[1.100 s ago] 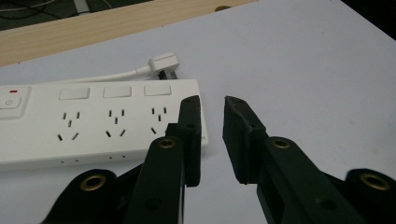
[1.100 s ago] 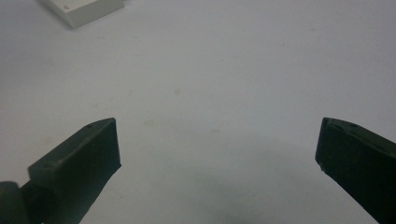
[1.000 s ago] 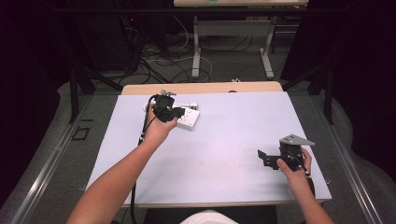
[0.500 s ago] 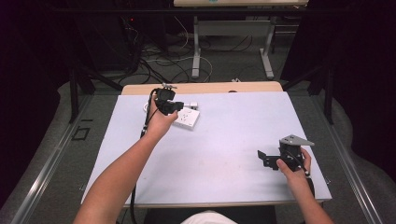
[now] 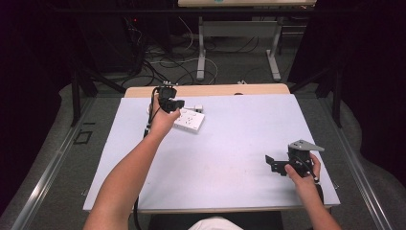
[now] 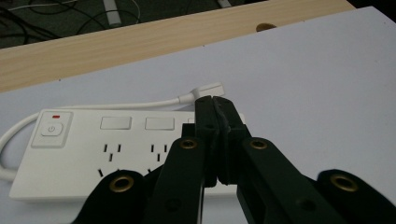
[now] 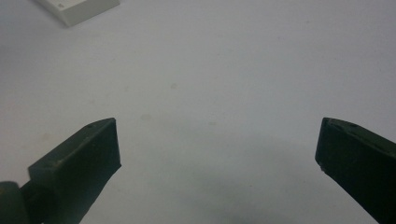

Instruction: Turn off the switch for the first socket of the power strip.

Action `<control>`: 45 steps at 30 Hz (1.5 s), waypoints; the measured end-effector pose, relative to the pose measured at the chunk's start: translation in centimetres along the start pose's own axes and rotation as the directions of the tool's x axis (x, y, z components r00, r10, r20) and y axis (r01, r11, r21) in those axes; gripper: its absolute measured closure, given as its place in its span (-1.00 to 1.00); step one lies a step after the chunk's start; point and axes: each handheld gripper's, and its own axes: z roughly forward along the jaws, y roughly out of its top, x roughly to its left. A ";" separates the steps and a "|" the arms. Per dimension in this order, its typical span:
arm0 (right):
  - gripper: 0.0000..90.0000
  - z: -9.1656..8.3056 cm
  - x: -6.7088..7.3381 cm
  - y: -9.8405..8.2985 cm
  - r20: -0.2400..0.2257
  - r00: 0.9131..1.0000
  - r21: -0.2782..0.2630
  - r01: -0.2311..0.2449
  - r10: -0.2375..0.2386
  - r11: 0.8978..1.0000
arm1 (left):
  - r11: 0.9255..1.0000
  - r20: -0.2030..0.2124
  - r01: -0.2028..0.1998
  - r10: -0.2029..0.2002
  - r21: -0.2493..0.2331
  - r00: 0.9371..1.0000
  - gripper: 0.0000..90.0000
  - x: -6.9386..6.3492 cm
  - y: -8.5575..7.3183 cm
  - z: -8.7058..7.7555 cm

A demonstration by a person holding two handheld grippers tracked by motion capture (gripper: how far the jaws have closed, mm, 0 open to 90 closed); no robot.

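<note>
Left gripper [image 5: 168, 101]: up at the far left of the table [image 5: 230, 143], above the power strip [image 5: 189, 120]; jaws just closing, now pressed flat together, nothing between them.
Left gripper close-up [image 6: 215, 108]: tips meeting over the strip's [image 6: 93, 154] right end, near the third blank cover.
Power strip: white, lying flat near the far edge, sockets up, switch with red light [image 6: 52, 128] at its left end in the left gripper view.
Cable [image 6: 140, 105]: white, running along the strip's far side, ending in a small plug [image 6: 210, 88] just beyond the jaw tips.
Right gripper [image 5: 277, 164]: low at the near right, well apart from the strip; jaws spread wide, bare table between them.
Right gripper close-up [image 7: 217, 149]: strip corner [image 7: 81, 9] far off, top left.
Beyond the table: wooden strip [image 5: 206, 89], floor cables [image 5: 163, 57], desk legs [image 5: 201, 48].
</note>
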 end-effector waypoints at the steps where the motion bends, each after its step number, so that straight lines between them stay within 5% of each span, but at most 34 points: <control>1: -1.00 0.0 0.0 0.0 -0.002 1.000 0.001 0.001 -0.001 1.000 | 1.000 -0.004 0.005 -0.005 0.001 1.000 1.00 0.2 0.0 0.1; 18: -1.00 -0.2 0.0 -0.1 0.009 1.000 -0.003 -0.011 0.011 1.000 | 0.999 -0.064 0.031 -0.033 -0.020 0.997 1.00 2.4 1.3 1.7; 45: -1.00 0.2 -0.1 -0.2 -0.012 0.999 0.008 -0.033 0.033 0.999 | 0.997 -0.138 0.069 -0.065 0.023 0.988 0.98 4.4 1.2 5.4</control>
